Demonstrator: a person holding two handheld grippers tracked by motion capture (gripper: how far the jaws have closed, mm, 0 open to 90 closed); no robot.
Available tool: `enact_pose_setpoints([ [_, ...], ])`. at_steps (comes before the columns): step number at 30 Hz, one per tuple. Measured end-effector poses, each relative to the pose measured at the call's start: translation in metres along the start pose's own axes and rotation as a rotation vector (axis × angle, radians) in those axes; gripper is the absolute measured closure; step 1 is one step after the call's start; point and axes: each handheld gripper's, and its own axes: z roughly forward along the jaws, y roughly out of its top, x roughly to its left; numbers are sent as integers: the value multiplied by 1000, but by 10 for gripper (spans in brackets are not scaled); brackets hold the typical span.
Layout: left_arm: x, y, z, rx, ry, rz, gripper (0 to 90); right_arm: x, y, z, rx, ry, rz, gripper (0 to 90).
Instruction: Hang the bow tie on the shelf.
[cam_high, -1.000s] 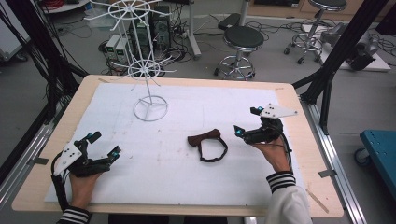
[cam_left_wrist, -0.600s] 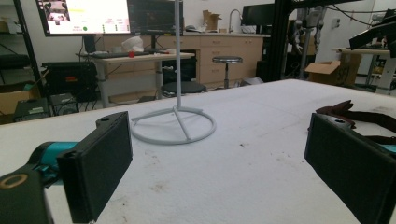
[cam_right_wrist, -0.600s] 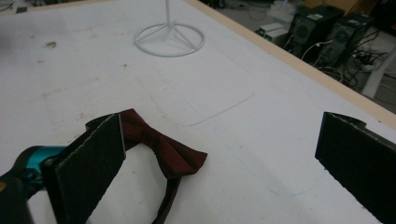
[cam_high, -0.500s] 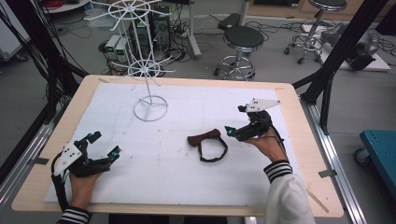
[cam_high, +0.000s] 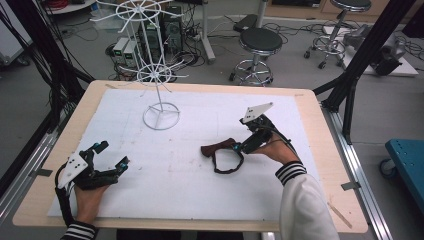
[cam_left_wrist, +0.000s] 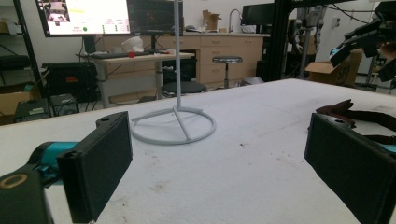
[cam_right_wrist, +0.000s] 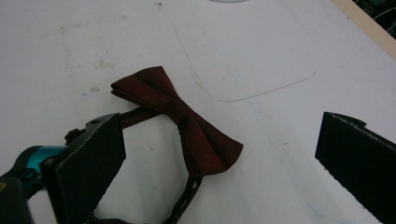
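A dark red bow tie (cam_high: 218, 147) with a black neck strap (cam_high: 227, 162) lies flat near the middle of the white table cover. My right gripper (cam_high: 239, 147) hovers at its right end, open, jaws pointing left and down. In the right gripper view the bow tie (cam_right_wrist: 180, 116) lies between and just ahead of the wide-apart jaws, untouched. My left gripper (cam_high: 111, 155) rests open near the front left of the table, with nothing between its jaws. From the left gripper view the bow tie (cam_left_wrist: 343, 109) lies far right.
A white wire stand (cam_high: 160, 107) with spoked hoops rises at the back left of the white cover (cam_high: 175, 170); its ring base (cam_left_wrist: 175, 126) lies ahead of my left gripper. Bare wooden table edge (cam_high: 327, 165) runs down the right. Stools and cables lie beyond the table.
My right gripper has moved left and forward from the right side of the cover to the bow tie's right end, staying open. The left gripper has not moved.
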Motion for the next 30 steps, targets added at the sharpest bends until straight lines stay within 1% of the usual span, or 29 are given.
enact_pose_setpoints([
  [1, 0, 0, 0, 0, 0, 1, 81, -1, 1, 3, 13, 9, -1, 8],
  [2, 0, 0, 0, 0, 0, 1, 81, -1, 4, 8, 45, 15, -24, 8],
  [3, 0, 0, 0, 0, -1, 0, 81, -1, 5, 11, 56, 21, -28, 8],
  [4, 0, 0, 0, 0, 0, 0, 81, -1, 5, 11, 56, 21, -28, 8],
  [6, 0, 0, 0, 0, 0, 0, 81, -2, 5, 15, 56, 36, -41, 13],
  [7, 0, 0, 0, 0, 0, 0, 81, -2, 5, 18, 68, 38, -45, 13],
  [8, 0, 0, 0, 0, 0, 0, 81, -2, 3, 22, 107, 41, -54, 13],
  [9, 0, 0, 0, 0, 0, 0, 81, -2, 2, 24, 120, 44, -60, 13],
  [10, 0, 0, 0, -1, 1, -1, 81, -2, 2, 24, 120, 44, -60, 13],
  [12, 0, 0, 0, 0, 2, -1, 81, -1, 2, 27, 142, 58, -77, 13],
  [13, 0, 0, 0, 0, 1, 0, 81, -1, 2, 29, 145, 54, -89, 14],
  [15, 0, 0, 0, 0, 2, 0, 81, -1, 1, 32, 163, 49, -92, 61],
  [18, 0, 0, 0, -1, 2, 0, 81, -1, 1, 34, 169, 44, -89, 61],
  [21, 0, 0, 0, 0, 3, -1, 81, -2, 0, 36, 181, 52, -80, 61],
  [24, 0, 0, 0, 0, 3, 2, 81, -1, -1, 39, 204, 48, -85, 64],
  [25, -1, 0, 0, 0, 3, 2, 81, -1, -1, 41, 220, 52, -94, 155],
  [26, -1, 0, 0, 0, 3, 2, 81, -1, 0, 41, 226, 55, -106, 199],
  [28, -1, 0, 0, 0, 3, 2, 81, -1, 0, 42, 227, 58, -113, 203],
  [30, -1, 0, 0, 0, 3, 2, 81, -1, -1, 44, 241, 50, -102, 206],
])
